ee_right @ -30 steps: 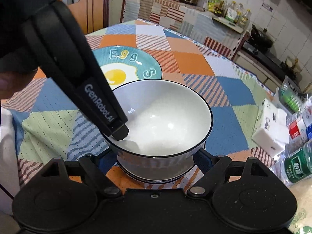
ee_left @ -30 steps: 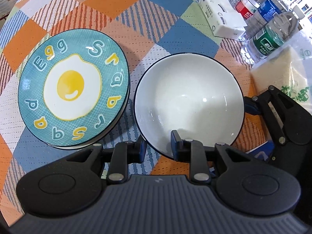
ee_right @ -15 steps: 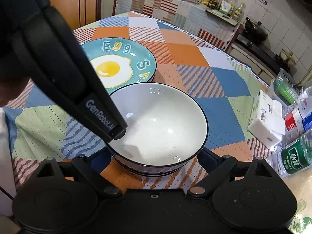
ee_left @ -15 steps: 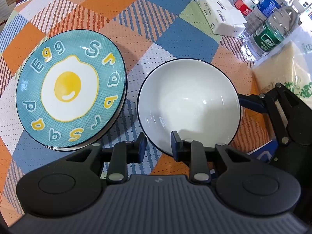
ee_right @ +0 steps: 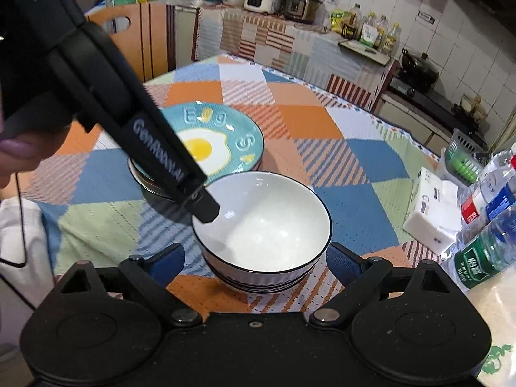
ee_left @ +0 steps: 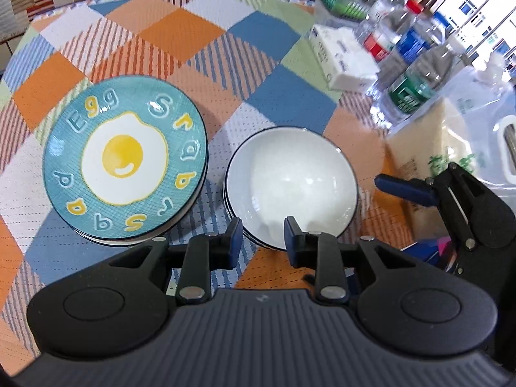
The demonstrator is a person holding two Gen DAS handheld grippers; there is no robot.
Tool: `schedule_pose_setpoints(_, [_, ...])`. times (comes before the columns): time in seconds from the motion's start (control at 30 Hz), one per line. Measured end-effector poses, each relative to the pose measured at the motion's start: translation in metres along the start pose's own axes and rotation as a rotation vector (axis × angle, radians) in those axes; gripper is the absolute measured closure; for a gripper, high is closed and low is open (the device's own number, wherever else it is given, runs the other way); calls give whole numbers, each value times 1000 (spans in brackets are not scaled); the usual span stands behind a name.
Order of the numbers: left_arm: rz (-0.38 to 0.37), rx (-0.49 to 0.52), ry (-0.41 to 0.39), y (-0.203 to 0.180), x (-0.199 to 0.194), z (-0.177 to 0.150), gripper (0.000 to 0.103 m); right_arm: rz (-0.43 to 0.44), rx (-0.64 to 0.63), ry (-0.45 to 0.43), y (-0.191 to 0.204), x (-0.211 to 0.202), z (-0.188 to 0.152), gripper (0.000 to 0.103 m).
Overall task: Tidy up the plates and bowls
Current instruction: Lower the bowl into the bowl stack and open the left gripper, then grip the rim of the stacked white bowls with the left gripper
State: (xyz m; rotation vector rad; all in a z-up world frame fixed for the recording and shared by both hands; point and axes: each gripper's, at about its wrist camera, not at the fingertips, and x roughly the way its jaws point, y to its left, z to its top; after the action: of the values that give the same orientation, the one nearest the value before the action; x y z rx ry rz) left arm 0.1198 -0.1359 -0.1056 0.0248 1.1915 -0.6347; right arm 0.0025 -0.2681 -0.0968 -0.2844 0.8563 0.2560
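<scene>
A teal plate with a fried-egg picture tops a small stack of plates on the patchwork tablecloth. Just right of it stands a white bowl with a dark rim, nested on other bowls. My left gripper hovers over the bowl's near rim. Its jaws are opening, and the rim lies between the pads without being pressed. My right gripper stands wide open, one finger on each side of the bowl stack and clear of it. The left gripper's finger partly hides the egg plate.
Water bottles, a white tissue pack and a plastic bag crowd the table's right side. A wooden chair and a kitchen counter stand beyond the far edge. A person's hand holds the left gripper.
Both grippers have lifted and drawn back from the bowl, which now looks smaller. The left jaws have spread slightly off the rim. The right jaws have widened.
</scene>
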Motion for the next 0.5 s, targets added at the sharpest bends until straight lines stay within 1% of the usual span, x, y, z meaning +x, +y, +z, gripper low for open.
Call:
schedule_pose_setpoints(0.07, [-2,4,-18,0,-10,-1,76,2,1,-18,0,-9,0,7])
schedule_pose_setpoints(0.17, [-10,7,-33,1,-24,-3,74,25,35,-43,-4,-25,-2,7])
schedule_pose_setpoints(0.27, [-23,13,-35,3,-32,-8,70,55,75,-49,-9,-35,-5,7])
schedule_pose_setpoints(0.37, [-30,11,-29,5,-33,-14,63,80,96,-46,-14,-41,-12,7])
schedule_pose_setpoints(0.5, [-52,-18,-30,12,-25,-20,60,82,118,-37,-20,-37,-21,7])
